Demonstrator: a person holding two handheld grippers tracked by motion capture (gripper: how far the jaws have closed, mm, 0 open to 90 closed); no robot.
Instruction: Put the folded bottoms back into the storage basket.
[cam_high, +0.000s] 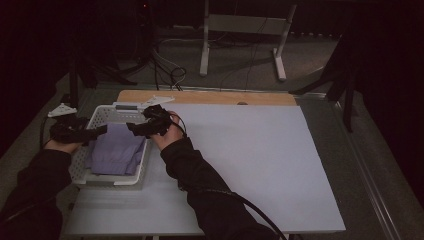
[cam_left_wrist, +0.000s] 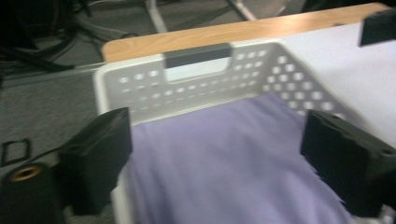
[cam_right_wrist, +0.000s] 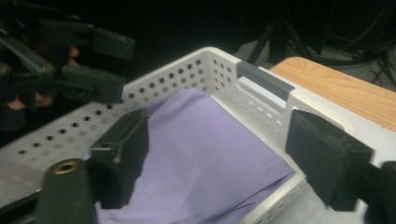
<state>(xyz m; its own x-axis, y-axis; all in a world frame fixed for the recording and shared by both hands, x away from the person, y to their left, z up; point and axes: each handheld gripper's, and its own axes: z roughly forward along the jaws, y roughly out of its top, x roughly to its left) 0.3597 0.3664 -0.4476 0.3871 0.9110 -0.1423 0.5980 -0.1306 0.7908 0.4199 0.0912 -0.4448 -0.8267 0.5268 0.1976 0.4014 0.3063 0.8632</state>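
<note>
The high view looks forward and down from well above; each gripper view looks along its own jaws from close above the white basket (cam_left_wrist: 196, 84), sharing the purple cloth (cam_right_wrist: 205, 140) just ahead

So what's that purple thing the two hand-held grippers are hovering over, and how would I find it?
Start at the big pale table and go to its left edge, where a white perforated plastic basket sits. Folded inside it lies the lilac cloth, below the open left hand-held gripper and right hand-held gripper. It is the one soft, coloured thing among hard white and black ones.
</note>
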